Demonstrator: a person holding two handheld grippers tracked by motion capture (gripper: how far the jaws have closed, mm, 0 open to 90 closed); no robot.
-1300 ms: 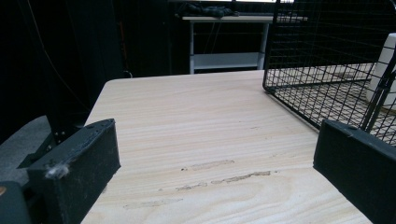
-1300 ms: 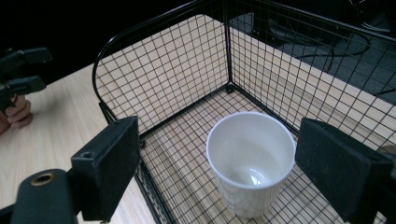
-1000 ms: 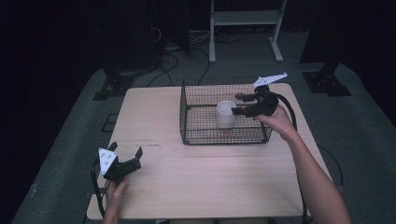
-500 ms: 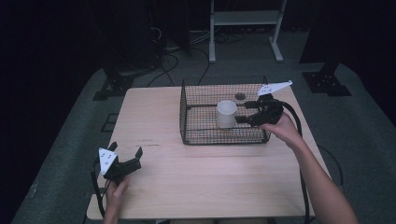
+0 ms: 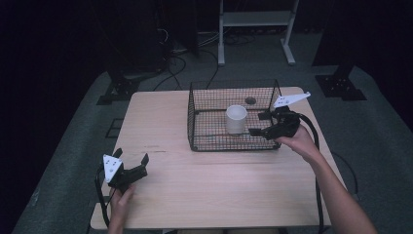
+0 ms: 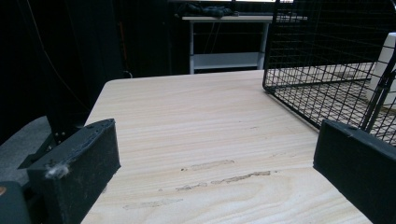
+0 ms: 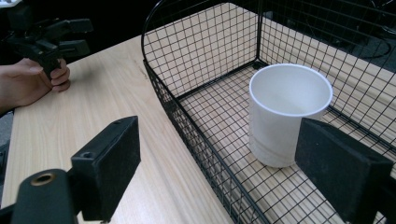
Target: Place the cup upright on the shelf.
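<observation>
Light wooden table point(image 5: 195, 195); black wire basket point(image 5: 214, 141) standing at far right.

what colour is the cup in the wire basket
White. The cup stands upright in the black wire basket, and shows best in the right gripper view.

Two handheld black grippers, the left gripper point(image 5: 131, 164) and the right gripper point(image 5: 262, 124), each topped by a pale grey three-cornered plate and trailing a thick black cable point(image 5: 312, 132) that loops away behind the hand. Blocky black jaws with flat rectangular pads point(image 7: 111, 163), matte and slightly scuffed, a wisp of pale fluff stuck to the left gripper's near pad point(image 6: 79, 168), and a round brass-rimmed hole in the right gripper's body beside a small recessed screw hole on its pad. Bare forearms point(image 5: 341, 200) and bare hands point(image 5: 120, 204), no sleeve in sight.
</observation>
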